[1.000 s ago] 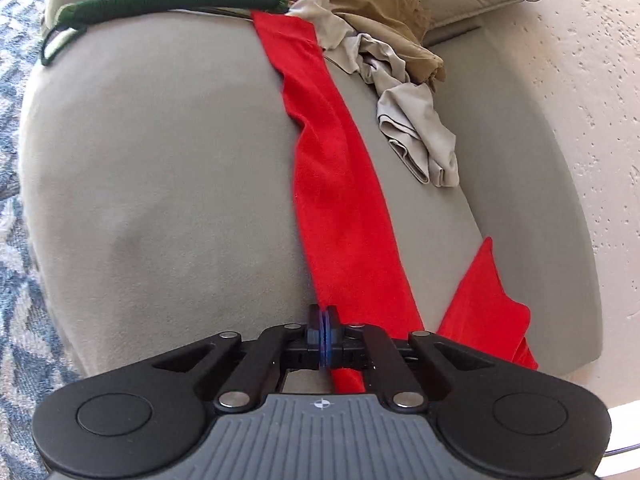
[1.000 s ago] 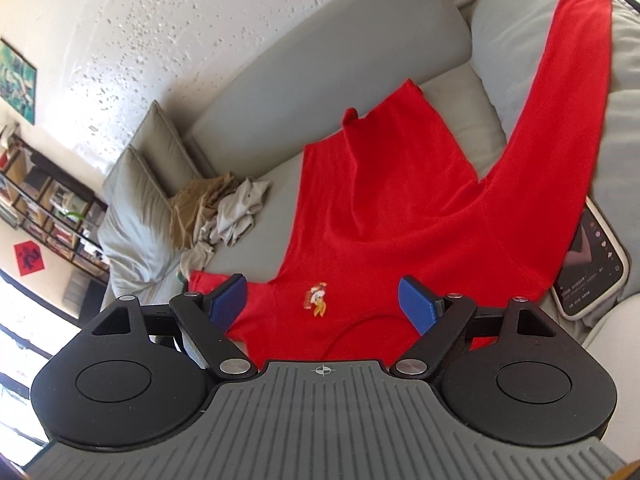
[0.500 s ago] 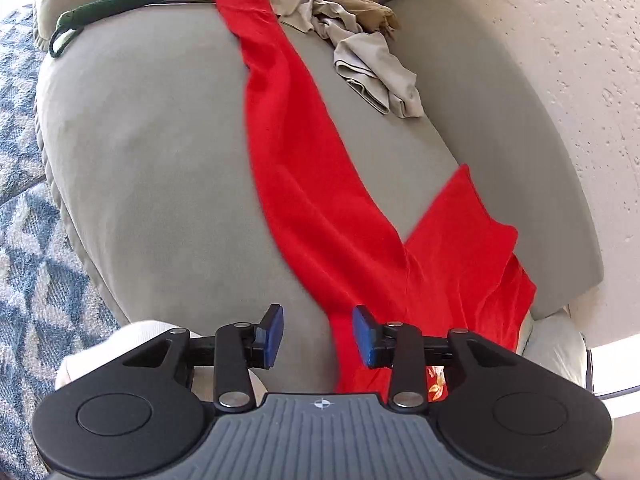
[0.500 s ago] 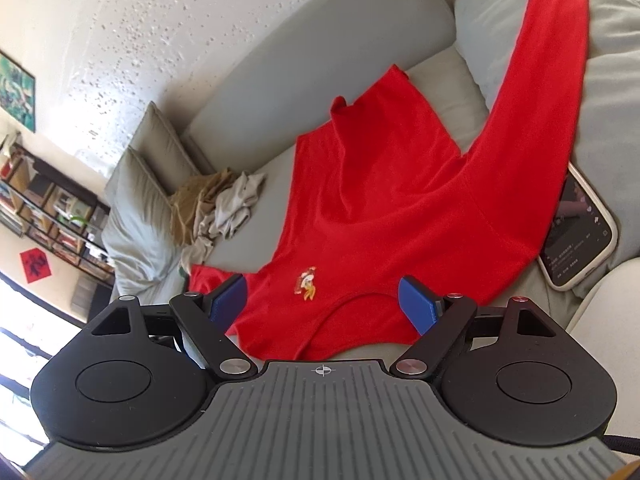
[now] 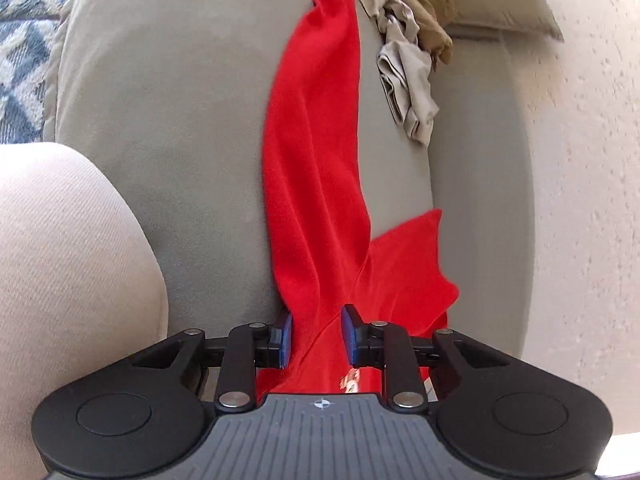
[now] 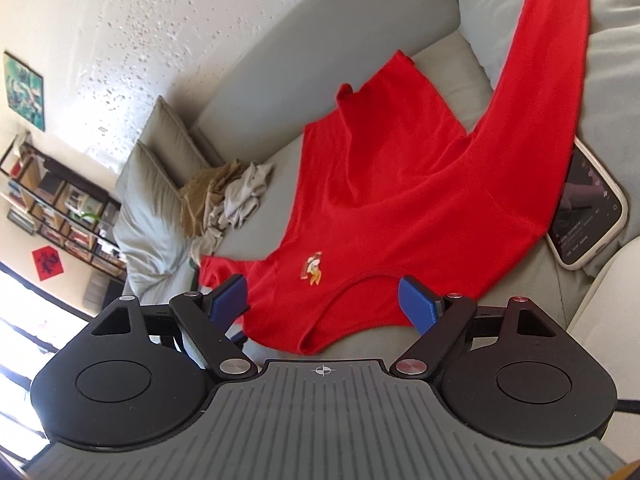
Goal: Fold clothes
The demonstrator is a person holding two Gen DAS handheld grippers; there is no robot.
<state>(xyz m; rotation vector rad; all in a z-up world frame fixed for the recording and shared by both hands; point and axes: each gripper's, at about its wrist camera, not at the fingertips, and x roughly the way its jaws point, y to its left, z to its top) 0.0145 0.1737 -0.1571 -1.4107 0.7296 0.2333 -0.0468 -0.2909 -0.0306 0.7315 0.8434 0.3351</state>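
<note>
- Red long-sleeved shirt spread front-up on the grey sofa seat, neckline toward the near edge, a small embroidered emblem on the chest.
- One sleeve stretched up and away over a back cushion at upper right in the right wrist view; hem crumpled against the sofa backrest.
- Other sleeve laid out long across the seat in the left wrist view, running away toward a pile of clothes at the far end.
- Left gripper low over the shirt where that sleeve meets the body; jaws a narrow gap apart and closing, red fabric between the blue pads, pads not visibly pressing on it.
- Right gripper just above the neckline at the near edge of the seat; jaws spread wide, nothing clamped, blue pads either side of the collar opening.
- Crumpled pile of tan and pale grey clothes on the seat beyond the shirt, leaning against two grey pillows.
- Smartphone in a light case, screen lit, lying on the seat just beside the shirt's shoulder under the raised sleeve.
- Person's leg in light trousers at the left of the left wrist view, against the sofa's front.
- Patterned blue rug on the floor past the sofa edge.
- Textured white wall behind the sofa, a framed picture on it, and a shelf unit below.
</note>
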